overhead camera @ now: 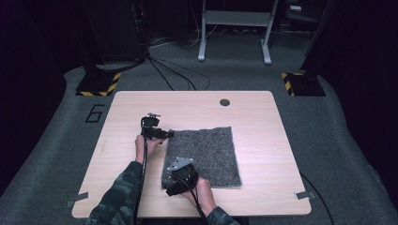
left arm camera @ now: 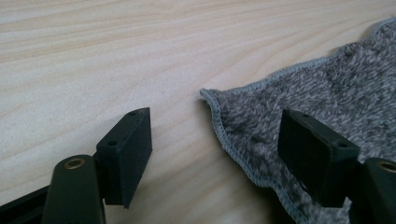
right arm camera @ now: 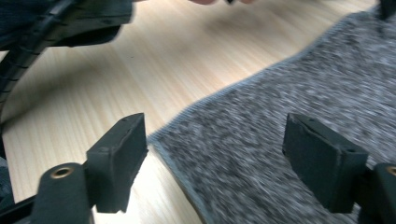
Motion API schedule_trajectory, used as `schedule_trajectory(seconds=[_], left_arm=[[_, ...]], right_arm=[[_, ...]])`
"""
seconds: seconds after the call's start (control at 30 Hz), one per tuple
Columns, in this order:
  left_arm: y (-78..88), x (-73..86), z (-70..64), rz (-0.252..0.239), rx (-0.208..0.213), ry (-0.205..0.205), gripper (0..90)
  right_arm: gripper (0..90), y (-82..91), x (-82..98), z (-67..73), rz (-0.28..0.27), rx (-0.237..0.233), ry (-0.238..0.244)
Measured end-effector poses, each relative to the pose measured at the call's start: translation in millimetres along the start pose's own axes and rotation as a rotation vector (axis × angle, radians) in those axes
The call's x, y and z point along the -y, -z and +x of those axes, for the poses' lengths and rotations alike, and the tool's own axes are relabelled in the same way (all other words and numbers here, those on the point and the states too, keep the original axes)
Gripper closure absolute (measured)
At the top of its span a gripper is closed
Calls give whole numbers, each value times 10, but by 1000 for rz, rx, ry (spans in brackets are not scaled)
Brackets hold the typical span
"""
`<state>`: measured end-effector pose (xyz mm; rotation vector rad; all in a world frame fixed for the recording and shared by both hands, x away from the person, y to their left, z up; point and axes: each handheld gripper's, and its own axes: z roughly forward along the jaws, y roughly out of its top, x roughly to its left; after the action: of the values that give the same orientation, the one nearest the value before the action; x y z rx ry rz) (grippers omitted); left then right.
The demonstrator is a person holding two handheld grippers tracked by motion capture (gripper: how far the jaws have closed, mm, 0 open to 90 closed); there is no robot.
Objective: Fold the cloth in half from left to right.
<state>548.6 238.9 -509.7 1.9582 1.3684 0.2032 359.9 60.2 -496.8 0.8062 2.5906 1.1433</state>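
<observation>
A grey fuzzy cloth (overhead camera: 206, 154) lies flat on the wooden table (overhead camera: 253, 112). My left gripper (overhead camera: 168, 134) hovers at the cloth's far left corner, open, its jaws straddling that corner (left arm camera: 208, 95) with one jaw over bare wood and the other over the cloth (left arm camera: 336, 93). My right gripper (overhead camera: 171, 190) is at the near left corner, also open, and the cloth's corner (right arm camera: 156, 137) lies between its jaws. In the right gripper view the cloth (right arm camera: 280, 107) looks blurred.
A dark round grommet (overhead camera: 225, 102) sits in the table near its far edge. Bare wood surrounds the cloth on all sides. Cables and a metal frame (overhead camera: 234, 28) stand on the floor beyond the table.
</observation>
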Motion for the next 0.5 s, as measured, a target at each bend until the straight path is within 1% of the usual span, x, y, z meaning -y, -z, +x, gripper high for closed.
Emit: schedule_trajectory(seconds=[0.03,0.07,0.1,0.13,0.17,0.2,0.23,0.27,0.3,0.37,0.4,0.43,0.47,0.5], left_arm=[[-11,-16,1,-6,-2,0,292],[-11,-16,1,-6,-2,0,302],[-25,-30,4,-8,-6,-4,302],[-29,-37,5,-5,-9,-8,332],[-36,-43,1,-3,-7,0,332],[-38,-51,-2,-5,-13,-4,354],[-41,-54,-10,-8,-15,-7,377],[-49,-55,-28,-6,-16,-6,403],[-59,-56,-39,0,-18,-18,403],[-64,-60,-63,9,-28,-32,437],[-69,-60,-75,6,-41,-39,463],[-71,-62,-88,10,-49,-46,503],[-72,-69,-106,22,-66,-62,552],[-80,-77,-129,28,-85,-87,572]], right_arm=[[312,-45,-11,30,3,-1,9],[312,-45,-11,30,3,-1,9],[331,-57,-20,38,21,-12,16],[402,-100,-29,79,34,-19,26],[402,-100,-29,79,34,-19,26],[424,-117,-33,100,49,-15,33],[446,-142,-28,120,46,-23,34],[473,-169,-24,151,59,-26,36],[473,-169,-24,151,59,-26,36],[506,-196,-16,182,74,-24,52],[516,-206,-14,193,73,-25,57],[523,-212,-16,211,79,-16,52],[541,-233,-5,213,75,-8,73],[549,-249,1,217,67,-4,70]])
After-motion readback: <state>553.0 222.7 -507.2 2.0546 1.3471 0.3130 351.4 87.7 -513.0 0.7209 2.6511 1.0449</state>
